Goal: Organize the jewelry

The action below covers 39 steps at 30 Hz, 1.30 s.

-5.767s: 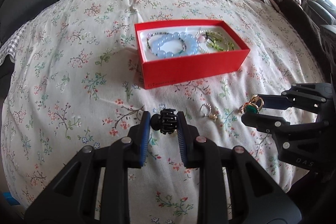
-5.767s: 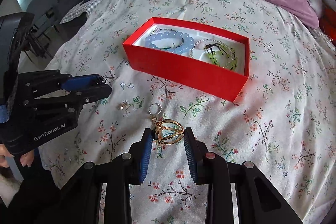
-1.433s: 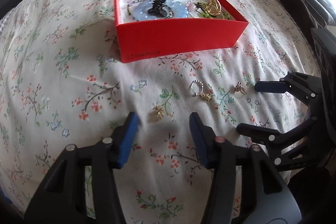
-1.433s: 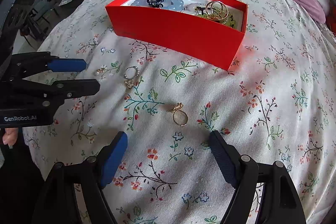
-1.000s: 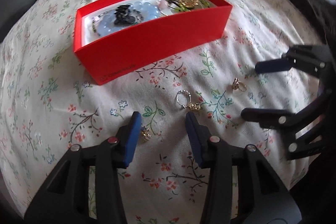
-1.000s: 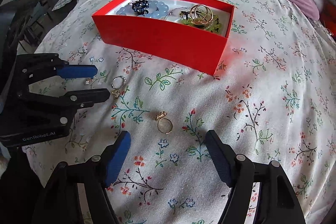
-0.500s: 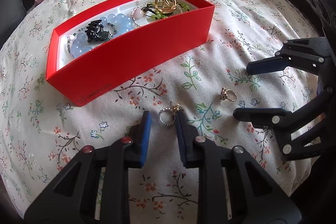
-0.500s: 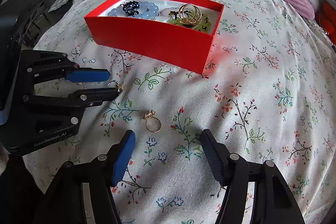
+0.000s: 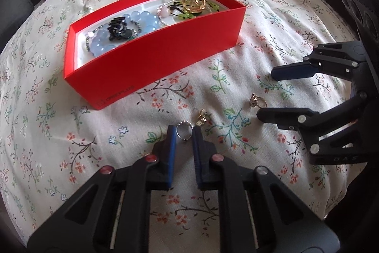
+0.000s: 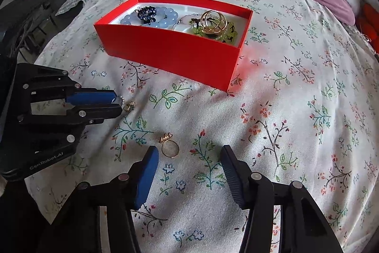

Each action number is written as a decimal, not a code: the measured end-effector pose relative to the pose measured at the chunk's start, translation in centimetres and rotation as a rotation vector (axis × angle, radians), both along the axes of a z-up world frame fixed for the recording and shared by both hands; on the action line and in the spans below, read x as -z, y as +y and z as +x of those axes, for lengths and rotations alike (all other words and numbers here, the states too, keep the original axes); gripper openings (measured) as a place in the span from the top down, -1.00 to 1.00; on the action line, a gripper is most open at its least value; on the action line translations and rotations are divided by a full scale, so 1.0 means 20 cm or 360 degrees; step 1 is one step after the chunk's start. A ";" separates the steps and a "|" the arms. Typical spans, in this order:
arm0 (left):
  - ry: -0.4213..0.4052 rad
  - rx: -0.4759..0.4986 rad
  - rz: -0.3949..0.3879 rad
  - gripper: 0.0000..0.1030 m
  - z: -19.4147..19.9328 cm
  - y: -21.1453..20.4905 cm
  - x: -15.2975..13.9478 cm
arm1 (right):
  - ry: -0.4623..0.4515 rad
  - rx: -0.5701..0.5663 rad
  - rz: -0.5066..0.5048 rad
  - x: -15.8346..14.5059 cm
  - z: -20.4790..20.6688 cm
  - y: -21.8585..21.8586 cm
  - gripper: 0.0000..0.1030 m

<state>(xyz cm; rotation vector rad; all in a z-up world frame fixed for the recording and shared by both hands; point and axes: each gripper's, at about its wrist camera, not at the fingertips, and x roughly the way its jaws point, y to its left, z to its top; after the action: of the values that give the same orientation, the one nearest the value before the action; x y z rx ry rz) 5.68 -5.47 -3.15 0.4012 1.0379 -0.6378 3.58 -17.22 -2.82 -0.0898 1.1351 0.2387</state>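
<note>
Floral bedspread (image 9: 71,139) under both grippers — left gripper (image 9: 184,134) closing on silver ring (image 9: 184,132), right gripper (image 10: 189,158) half-open, closing around gold ring (image 10: 170,149) — pinch low, lift straight to red box (image 9: 165,65).

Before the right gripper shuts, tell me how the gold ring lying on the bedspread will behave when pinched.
The gold ring is a thin metal band, so probably stiff and light. It lies flat on the soft floral bedspread, so it may sink or tilt. The right gripper is closing with the ring near one pad; it could slip sideways.
</note>
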 end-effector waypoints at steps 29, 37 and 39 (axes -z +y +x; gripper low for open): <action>0.0045 -0.0143 -0.0052 0.70 0.03 0.09 -0.09 | -0.0004 -0.0117 -0.0081 -0.02 0.03 0.08 0.81; 0.0035 -0.0143 -0.0048 0.70 0.02 0.07 -0.11 | -0.0041 -0.0104 -0.0065 -0.08 0.03 0.06 0.82; 0.0030 -0.0148 -0.0057 0.70 0.03 0.07 -0.12 | -0.0047 -0.0100 -0.0060 -0.09 0.02 0.06 0.82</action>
<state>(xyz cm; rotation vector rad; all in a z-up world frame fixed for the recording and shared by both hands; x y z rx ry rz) 6.20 -4.02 -0.69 0.3146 1.0554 -0.5768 4.03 -15.93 -0.96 -0.1621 1.1084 0.2712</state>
